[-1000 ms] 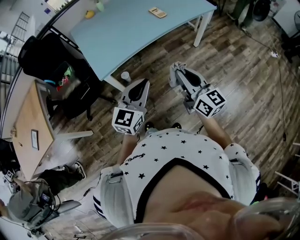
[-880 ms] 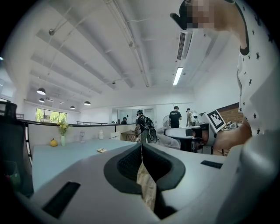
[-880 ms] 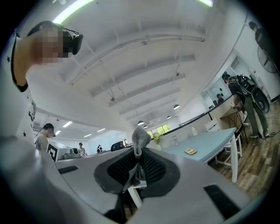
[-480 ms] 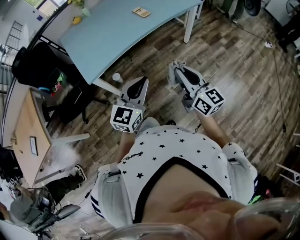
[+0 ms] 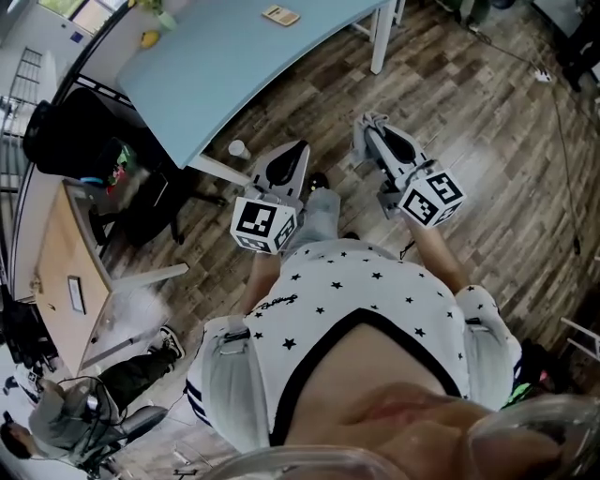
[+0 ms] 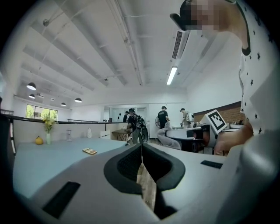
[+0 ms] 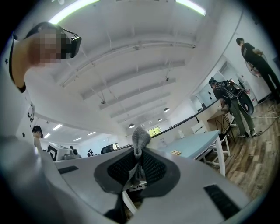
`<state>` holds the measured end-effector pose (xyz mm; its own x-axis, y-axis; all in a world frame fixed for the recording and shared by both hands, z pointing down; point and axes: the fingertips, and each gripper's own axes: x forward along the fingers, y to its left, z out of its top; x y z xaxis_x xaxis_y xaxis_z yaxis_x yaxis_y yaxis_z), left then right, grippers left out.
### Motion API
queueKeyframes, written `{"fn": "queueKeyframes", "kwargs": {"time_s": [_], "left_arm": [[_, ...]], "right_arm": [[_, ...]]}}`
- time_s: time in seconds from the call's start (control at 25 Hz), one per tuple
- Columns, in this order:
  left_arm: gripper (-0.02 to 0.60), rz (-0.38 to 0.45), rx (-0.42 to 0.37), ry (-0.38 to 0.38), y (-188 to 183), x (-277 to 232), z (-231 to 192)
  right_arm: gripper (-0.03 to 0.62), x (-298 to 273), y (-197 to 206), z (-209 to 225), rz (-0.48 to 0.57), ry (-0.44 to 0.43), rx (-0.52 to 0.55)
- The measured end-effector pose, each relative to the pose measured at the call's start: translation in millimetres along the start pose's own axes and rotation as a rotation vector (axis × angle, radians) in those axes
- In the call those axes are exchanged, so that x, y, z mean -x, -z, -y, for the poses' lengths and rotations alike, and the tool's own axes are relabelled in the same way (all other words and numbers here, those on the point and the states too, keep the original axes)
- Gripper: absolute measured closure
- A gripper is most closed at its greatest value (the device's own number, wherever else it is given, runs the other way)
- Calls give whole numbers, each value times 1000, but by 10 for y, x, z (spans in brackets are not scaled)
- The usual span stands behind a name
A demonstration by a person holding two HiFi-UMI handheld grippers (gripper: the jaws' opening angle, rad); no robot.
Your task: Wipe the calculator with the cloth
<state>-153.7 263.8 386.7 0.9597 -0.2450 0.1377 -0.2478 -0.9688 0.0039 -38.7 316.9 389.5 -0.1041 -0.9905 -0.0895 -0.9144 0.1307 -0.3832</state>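
Observation:
A small tan calculator (image 5: 280, 14) lies far off on the light blue table (image 5: 234, 66), well ahead of both grippers. It also shows small in the left gripper view as the calculator (image 6: 89, 151) and in the right gripper view as the calculator (image 7: 175, 152). My right gripper (image 5: 371, 127) is held over the wooden floor, shut on a grey cloth (image 7: 140, 139) that bunches up above the jaws. My left gripper (image 5: 298, 155) hangs beside it at the same height, its jaws closed with nothing between them.
A yellow fruit (image 5: 150, 38) and a vase (image 5: 167, 17) stand on the table's far left. A paper cup (image 5: 238, 148) sits by the table leg. A black office chair (image 5: 89, 131) and a wooden desk (image 5: 56, 253) stand left. Several people (image 6: 162, 120) stand in the background.
The person has stepped toward the table; a grey trouser leg and shoe now show between the grippers. Both grippers ride forward with the body, jaws unchanged.

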Motion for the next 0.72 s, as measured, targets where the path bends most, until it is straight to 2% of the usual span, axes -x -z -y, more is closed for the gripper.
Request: {"fn": "queueKeyframes", "kwargs": {"time_s": [0.36,0.72], "left_arm": [[551,22,11,91,-38,-567,-219],[551,31,25,86,-89,-969,-641]], "right_arm": [[551,-191,-115,436,4,89,11],[551,-624,-214,786,-13,101,23]]}}
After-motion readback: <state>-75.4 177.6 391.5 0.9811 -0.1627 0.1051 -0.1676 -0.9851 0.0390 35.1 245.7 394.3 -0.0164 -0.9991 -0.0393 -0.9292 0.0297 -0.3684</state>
